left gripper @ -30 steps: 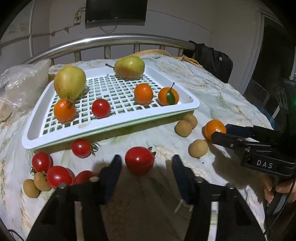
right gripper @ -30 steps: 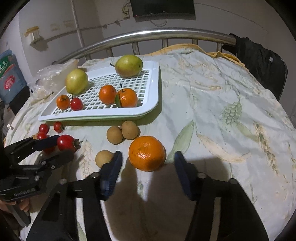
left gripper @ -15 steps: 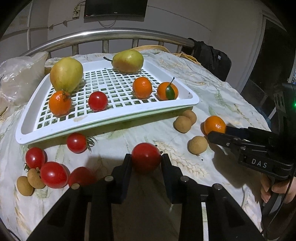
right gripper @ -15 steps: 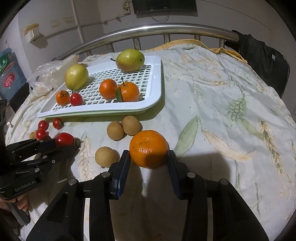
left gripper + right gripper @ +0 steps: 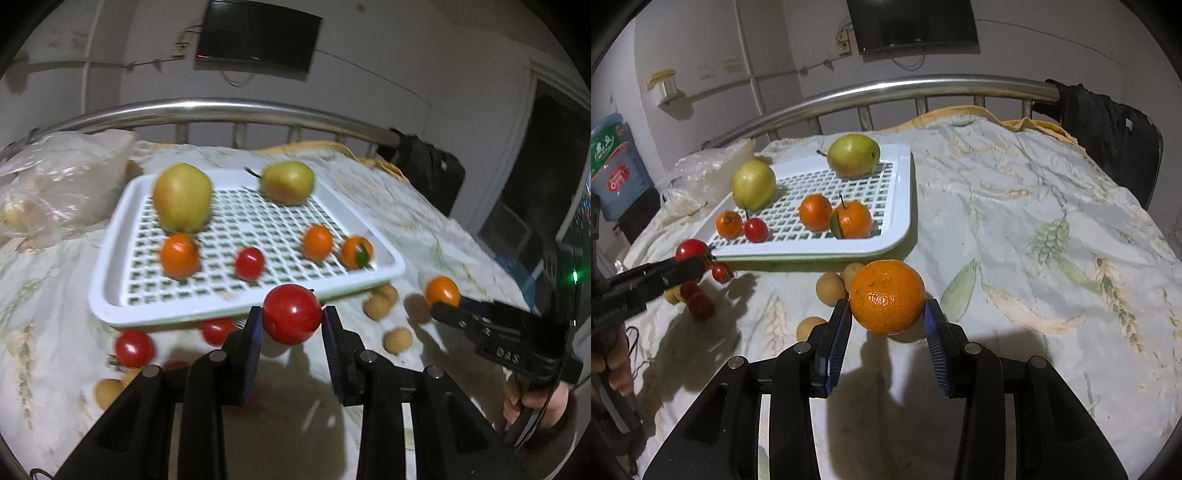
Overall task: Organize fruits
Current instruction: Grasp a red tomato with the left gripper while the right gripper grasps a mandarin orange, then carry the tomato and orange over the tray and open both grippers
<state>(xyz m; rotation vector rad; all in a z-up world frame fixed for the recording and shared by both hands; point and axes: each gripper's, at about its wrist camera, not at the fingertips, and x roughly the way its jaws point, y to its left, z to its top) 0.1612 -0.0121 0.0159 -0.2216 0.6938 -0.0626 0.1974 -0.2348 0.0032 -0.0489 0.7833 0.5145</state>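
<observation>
My left gripper is shut on a red tomato, held above the cloth just in front of the white slatted tray. My right gripper is shut on an orange, held off the cloth near the tray's front right corner. The tray carries two pears, several small oranges and one tomato. In the right wrist view the left gripper and its tomato show at far left. The left wrist view blurs with motion.
Loose tomatoes and small brown round fruits lie on the patterned cloth in front of the tray. A plastic bag sits at the back left. A metal rail runs behind; a black bag hangs at the back right.
Both grippers closed, the left on the tomato and the right on the orange. The left one then rose with its tomato toward the tray. The right has barely moved.
</observation>
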